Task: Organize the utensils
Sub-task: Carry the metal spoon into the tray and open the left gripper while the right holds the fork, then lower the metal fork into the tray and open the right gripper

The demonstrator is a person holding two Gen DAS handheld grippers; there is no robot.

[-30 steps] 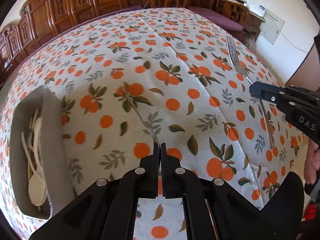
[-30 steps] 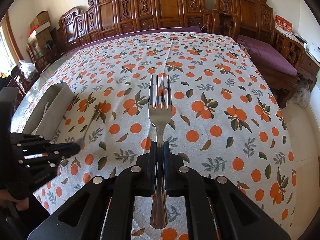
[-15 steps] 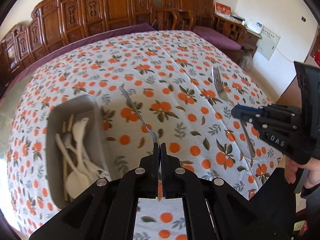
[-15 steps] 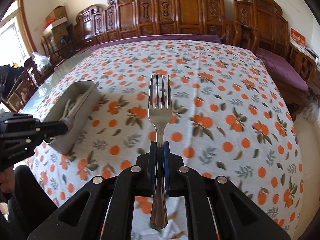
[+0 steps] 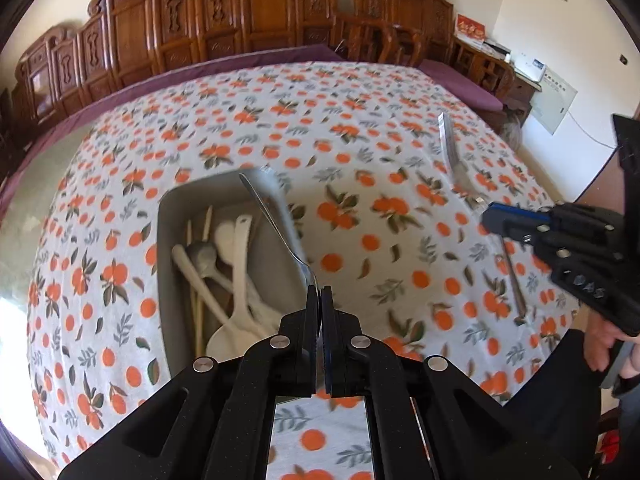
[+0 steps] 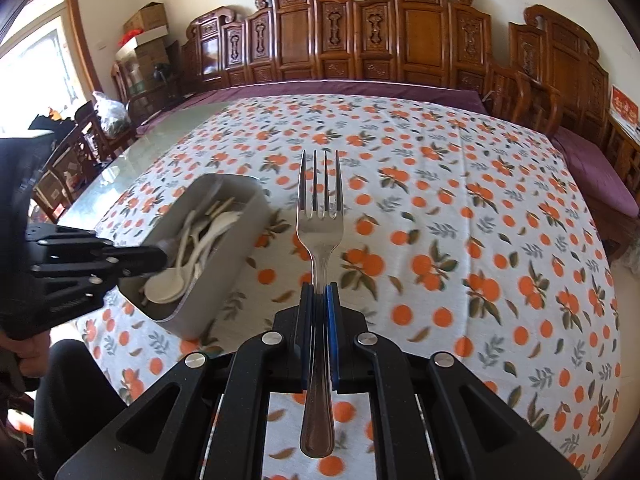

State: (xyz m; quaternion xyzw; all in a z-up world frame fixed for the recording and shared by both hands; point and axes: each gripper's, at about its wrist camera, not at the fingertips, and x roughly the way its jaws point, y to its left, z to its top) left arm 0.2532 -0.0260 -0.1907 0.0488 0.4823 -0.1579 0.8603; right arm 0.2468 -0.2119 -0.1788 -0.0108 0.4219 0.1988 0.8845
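Observation:
My left gripper [image 5: 320, 292] is shut on a thin metal utensil [image 5: 276, 224], seen edge-on, held above the right side of a grey tray [image 5: 168, 264]. The tray holds several white spoons [image 5: 236, 280] and chopsticks. My right gripper [image 6: 319, 292] is shut on a steel fork [image 6: 320, 216], tines pointing away, held above the tablecloth to the right of the tray [image 6: 224, 272]. In the left wrist view the right gripper [image 5: 492, 220] and its fork [image 5: 452, 152] show at the right. In the right wrist view the left gripper [image 6: 160, 258] hovers over the tray's near end.
The table carries an orange-patterned cloth [image 6: 460, 240] with bare glass [image 6: 132, 156] at the left. Carved wooden chairs [image 6: 360, 40] line the far side. A purple bench [image 6: 596, 168] stands at the right. The person's legs are at the near edge.
Both grippers have lifted and swung left with their utensils. The tray, at the left edge of the left wrist view before, now lies under the left gripper.

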